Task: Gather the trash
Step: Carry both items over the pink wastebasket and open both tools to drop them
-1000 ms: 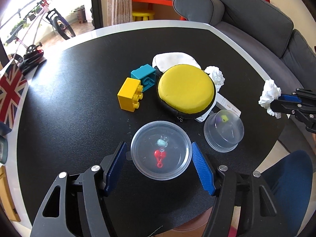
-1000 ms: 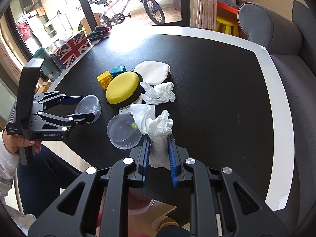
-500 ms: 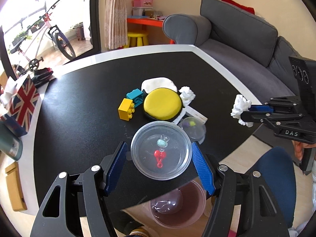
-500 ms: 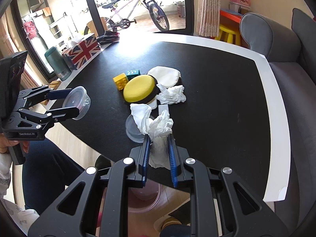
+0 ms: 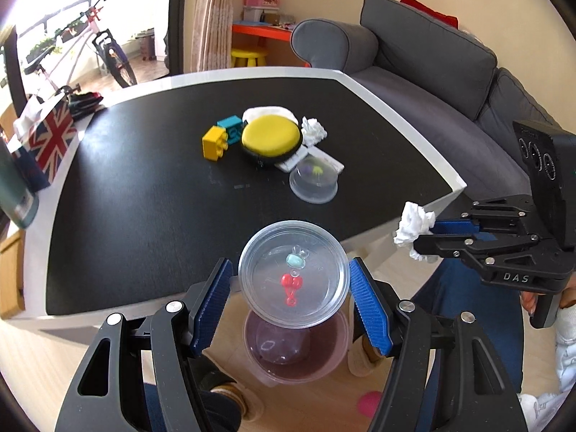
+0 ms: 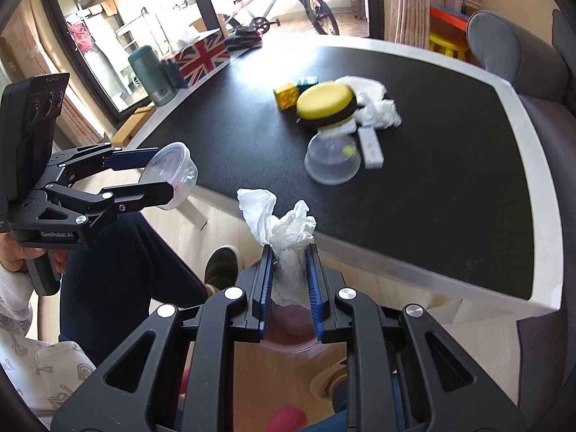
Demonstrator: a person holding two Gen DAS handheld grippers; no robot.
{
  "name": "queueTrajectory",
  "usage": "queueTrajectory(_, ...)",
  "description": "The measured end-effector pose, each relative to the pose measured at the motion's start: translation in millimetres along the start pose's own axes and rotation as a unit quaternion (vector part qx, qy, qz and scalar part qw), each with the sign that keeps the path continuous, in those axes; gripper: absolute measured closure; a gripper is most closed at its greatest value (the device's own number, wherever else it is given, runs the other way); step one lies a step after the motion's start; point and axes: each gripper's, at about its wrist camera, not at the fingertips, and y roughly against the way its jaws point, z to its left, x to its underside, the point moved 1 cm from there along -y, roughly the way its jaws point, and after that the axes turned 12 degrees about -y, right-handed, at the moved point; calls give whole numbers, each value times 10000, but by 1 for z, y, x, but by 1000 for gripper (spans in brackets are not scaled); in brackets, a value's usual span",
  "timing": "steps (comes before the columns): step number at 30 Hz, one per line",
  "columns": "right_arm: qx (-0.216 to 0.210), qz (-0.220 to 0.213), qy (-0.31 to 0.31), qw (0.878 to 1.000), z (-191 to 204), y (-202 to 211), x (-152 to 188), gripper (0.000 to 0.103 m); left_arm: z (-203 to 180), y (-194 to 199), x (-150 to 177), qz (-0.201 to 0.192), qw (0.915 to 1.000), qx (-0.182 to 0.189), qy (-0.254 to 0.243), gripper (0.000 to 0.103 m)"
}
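Over the pink bin (image 5: 295, 351) below the desk (image 5: 151, 187) edge: left tool (image 5: 289, 300) clamped on a clear plastic cup (image 5: 293, 273), right tool (image 6: 288, 280) pinched narrow on a crumpled white tissue (image 6: 284, 237). Neither dropped yet. Left on the desk: another crumpled tissue (image 5: 313, 131) and a second clear cup (image 5: 314, 183), upside down.

A clear round plastic cup (image 5: 293, 273) with small red and teal bits inside is hanging past the table edge, above a pinkish bin (image 5: 295, 354) on the floor. A crumpled white tissue (image 6: 284, 237) is sticking upward beside it, also over the bin.
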Motion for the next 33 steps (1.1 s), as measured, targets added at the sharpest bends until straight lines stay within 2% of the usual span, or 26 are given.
queueTrajectory(7,-187,317,-21,9993,6,-24,24,84,-8,0,20,83,9999,69,42,38)
queueTrajectory(9,-229,365,20,9991,8,-28,26,78,-8,1,22,88,9999,69,41,38)
queueTrajectory(10,-220,385,22,9990,9,-29,26,64,-7,2,22,85,9999,62,40,38)
queueTrajectory(11,-210,381,20,9991,9,-29,25,55,-7,3,22,80,9999,54,41,38)
queueTrajectory(12,-198,341,15,9992,9,-28,24,38,-7,3,22,73,10000,48,45,38)
queueTrajectory(13,-208,299,-1,9993,9,-27,23,29,-7,3,22,67,10000,47,43,38)
queueTrajectory(14,-220,260,-26,9994,9,-25,22,28,-7,3,21,64,10000,48,38,38)
queueTrajectory(17,-133,191,-85,9997,7,-21,19,14,-7,2,20,73,9999,68,13,38)
queueTrajectory(21,-35,90,-153,9998,2,-14,15,7,-10,-1,19,113,9999,118,-25,38)
queueTrajectory(33,257,-199,-418,9986,-16,1,10,5,-21,-13,16,257,9992,245,-174,38)
